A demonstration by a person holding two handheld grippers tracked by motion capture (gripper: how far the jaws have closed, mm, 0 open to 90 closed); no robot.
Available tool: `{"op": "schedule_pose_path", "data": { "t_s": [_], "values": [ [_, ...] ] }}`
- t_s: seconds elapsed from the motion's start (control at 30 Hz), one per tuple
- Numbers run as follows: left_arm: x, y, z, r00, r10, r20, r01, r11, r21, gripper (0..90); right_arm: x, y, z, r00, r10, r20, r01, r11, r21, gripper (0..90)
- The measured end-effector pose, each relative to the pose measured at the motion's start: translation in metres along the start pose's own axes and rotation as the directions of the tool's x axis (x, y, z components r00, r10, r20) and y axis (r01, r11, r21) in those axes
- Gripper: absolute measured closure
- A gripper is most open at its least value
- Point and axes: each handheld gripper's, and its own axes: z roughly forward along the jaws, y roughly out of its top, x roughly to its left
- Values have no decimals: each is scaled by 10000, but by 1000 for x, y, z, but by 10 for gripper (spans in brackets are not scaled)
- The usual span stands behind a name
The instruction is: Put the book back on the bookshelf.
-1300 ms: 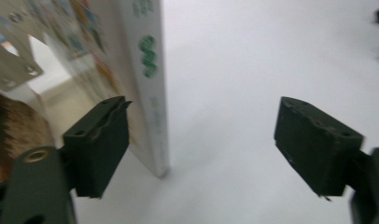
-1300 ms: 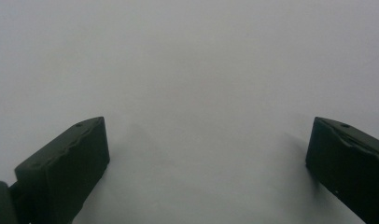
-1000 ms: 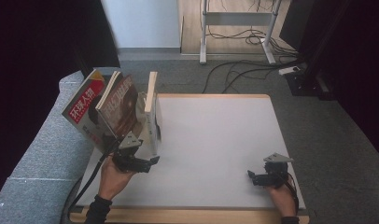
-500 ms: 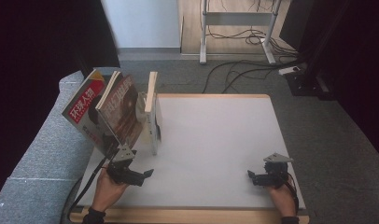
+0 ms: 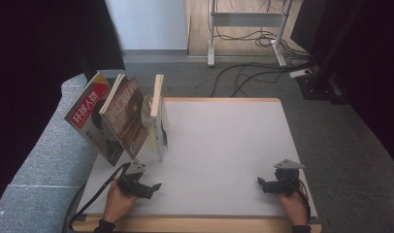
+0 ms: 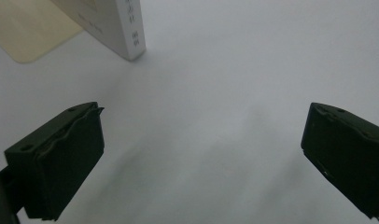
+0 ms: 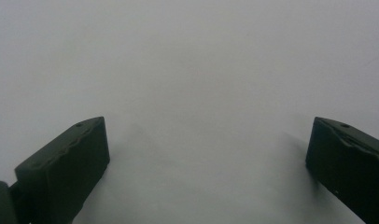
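Several books lean at the table's left: a magazine with a red band (image 5: 87,118), a brown-covered book (image 5: 128,116) and a white book (image 5: 162,135) against an upright wooden board (image 5: 157,93). My left gripper (image 5: 154,187) rests near the front edge, just in front of the books, open and empty. In the left gripper view its jaws stand wide apart (image 6: 201,154) over the white tabletop, with the white book's spine (image 6: 130,28) and a wooden base (image 6: 26,32) beyond. My right gripper (image 5: 261,184) lies at the front right, open (image 7: 206,163), with bare table between its jaws.
The white tabletop (image 5: 224,145) has a wooden rim at the front. A grey upholstered seat (image 5: 35,165) runs along its left side. Cables (image 5: 243,73) and a desk frame (image 5: 212,34) are on the floor beyond.
My left gripper has drawn back from the foot of the books toward the front edge. The right gripper has stayed where it was.
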Motion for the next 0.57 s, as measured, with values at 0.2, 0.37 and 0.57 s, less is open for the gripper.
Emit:
{"op": "schedule_pose_path", "data": {
  "t_s": [0.2, 0.37, 0.57],
  "values": [
    [0, -6, 17, 9999, 100, -68, -95, 9982, 589, 0, 0, 0, 0, 10000, 0, 2, 0, 10000, -2, 0],
    [0, -5, 17, 9999, 100, -89, -94, 9983, 582, 0, 0, 0, 0, 10000, 0, 4, 0, 10000, -2, 0],
    [-1, -6, 17, 9999, 115, -119, -108, 9983, 571, 0, 0, 0, 0, 10000, 8, 6, -8, 10000, -4, 0]
  ]
}}
